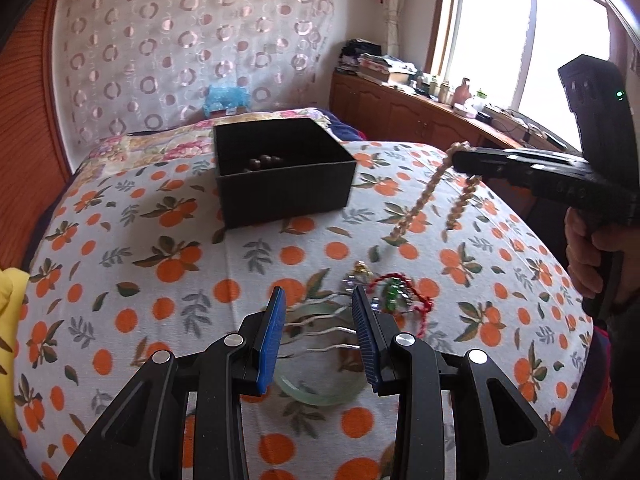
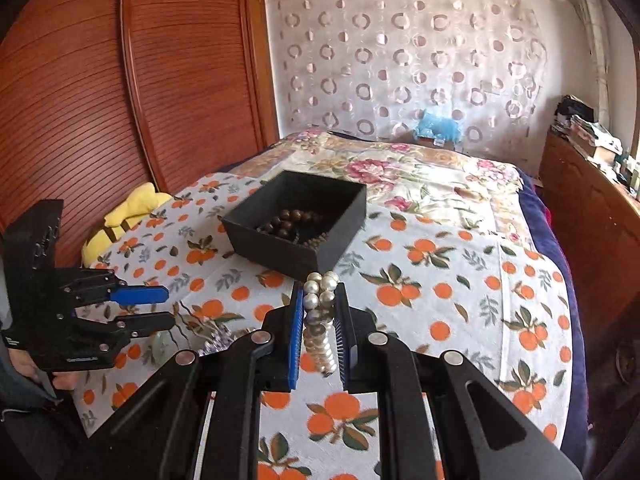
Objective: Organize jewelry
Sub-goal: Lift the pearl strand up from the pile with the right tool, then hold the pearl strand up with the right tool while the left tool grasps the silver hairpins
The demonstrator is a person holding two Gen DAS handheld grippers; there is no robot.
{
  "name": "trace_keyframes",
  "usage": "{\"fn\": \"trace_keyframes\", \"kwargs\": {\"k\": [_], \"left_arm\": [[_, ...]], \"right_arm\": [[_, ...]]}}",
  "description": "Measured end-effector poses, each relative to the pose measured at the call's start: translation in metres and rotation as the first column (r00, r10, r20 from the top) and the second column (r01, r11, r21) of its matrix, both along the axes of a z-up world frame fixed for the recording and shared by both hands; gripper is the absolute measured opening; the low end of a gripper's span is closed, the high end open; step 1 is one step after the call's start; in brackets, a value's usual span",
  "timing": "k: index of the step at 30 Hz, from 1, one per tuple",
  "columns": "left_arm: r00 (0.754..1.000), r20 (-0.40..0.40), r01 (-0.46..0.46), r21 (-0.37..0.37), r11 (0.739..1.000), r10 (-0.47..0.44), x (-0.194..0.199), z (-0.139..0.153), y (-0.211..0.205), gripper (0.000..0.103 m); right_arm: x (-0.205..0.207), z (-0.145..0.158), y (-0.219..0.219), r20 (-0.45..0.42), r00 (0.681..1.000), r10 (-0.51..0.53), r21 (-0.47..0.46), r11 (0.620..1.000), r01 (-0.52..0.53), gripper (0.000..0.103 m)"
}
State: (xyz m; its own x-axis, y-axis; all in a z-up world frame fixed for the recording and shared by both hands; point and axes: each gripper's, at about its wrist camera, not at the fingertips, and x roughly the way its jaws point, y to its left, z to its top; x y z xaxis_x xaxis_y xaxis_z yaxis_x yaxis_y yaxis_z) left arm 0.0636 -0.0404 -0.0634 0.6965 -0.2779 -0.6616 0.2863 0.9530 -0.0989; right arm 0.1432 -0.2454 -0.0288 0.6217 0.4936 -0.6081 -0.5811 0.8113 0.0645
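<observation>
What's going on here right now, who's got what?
A person is sorting jewelry on a bed. The right hand-held gripper is shut on a pearl necklace and holds it up off the orange-print cloth, short of the black box, which already holds dark wooden beads. The left hand-held gripper is open over a green bangle and other pieces.

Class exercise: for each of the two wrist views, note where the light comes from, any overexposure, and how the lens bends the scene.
Left wrist view: daylight enters through the window, blown out to white; fisheye curves the bed's edges. Right wrist view: no window, softer even light; wardrobe door bows strongly; pearl necklace in the right gripper stays sharp.
</observation>
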Motion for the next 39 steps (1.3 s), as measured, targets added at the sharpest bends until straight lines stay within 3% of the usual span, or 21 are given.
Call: {"fn": "trace_keyframes", "kwargs": {"k": [9,23,26,29,39], "left_arm": [[0.996,-0.014,0.086,0.061,0.994,-0.085,-0.002,-0.005,-0.032,0.031],[0.988,-0.086,0.137,0.128,0.982,-0.127,0.010,-0.023,-0.051,0.023],[0.989,-0.081,0.137,0.140,0.981,-0.126,0.012,-0.023,-0.051,0.014],[0.989,-0.064,0.138,0.126,0.982,-0.131,0.009,-0.021,-0.049,0.005],[0.990,-0.040,0.138,0.078,0.987,-0.135,-0.003,-0.013,-0.039,0.004]], "right_arm": [[-0.001,-0.019,-0.010,-0.025,0.999,-0.029,-0.012,1.000,0.029,0.016],[0.002,-0.028,-0.013,-0.049,0.998,-0.034,-0.006,0.999,0.034,0.016],[0.001,-0.028,-0.011,-0.050,0.998,-0.030,-0.007,1.000,0.029,0.016],[0.000,-0.028,-0.010,-0.049,0.998,-0.024,-0.013,1.000,0.024,0.016],[0.002,-0.031,-0.004,-0.054,0.998,-0.019,-0.019,1.000,0.018,0.016]]}}
